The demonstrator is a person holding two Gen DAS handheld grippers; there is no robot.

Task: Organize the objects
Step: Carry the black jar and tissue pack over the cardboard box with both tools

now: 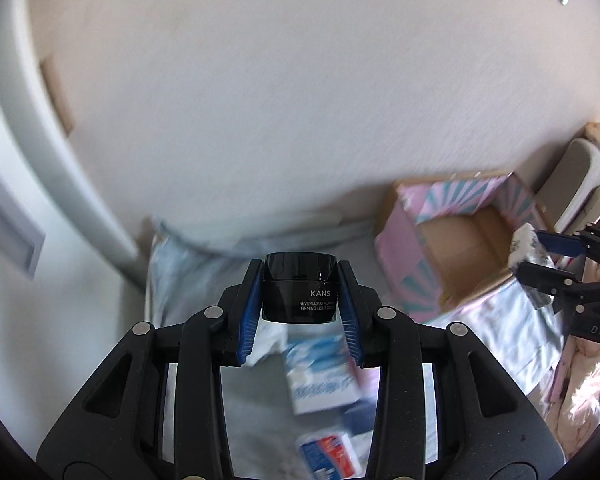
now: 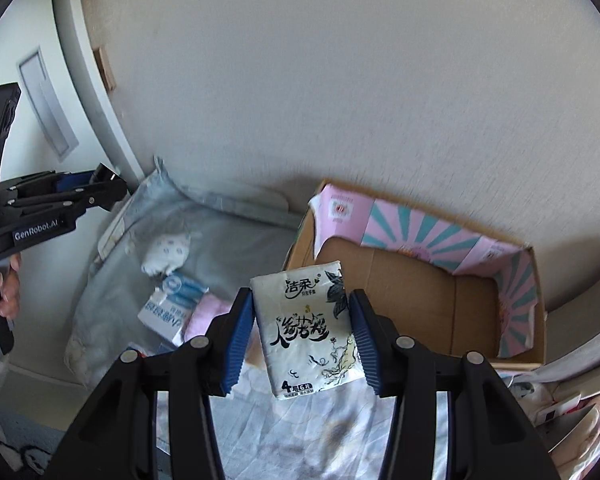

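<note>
We have two things in hand and nothing yet put away; our left gripper is clamped tight on a black cream jar, our right gripper pinches a white tissue pack by its sides, both held clear above the bed; the pink-and-teal cardboard box stands open against the wall, and what we see of its floor is bare; a blue-and-white carton, a small spotted pouch and other bits lie on the bedding, left to gather, we judge.
</note>
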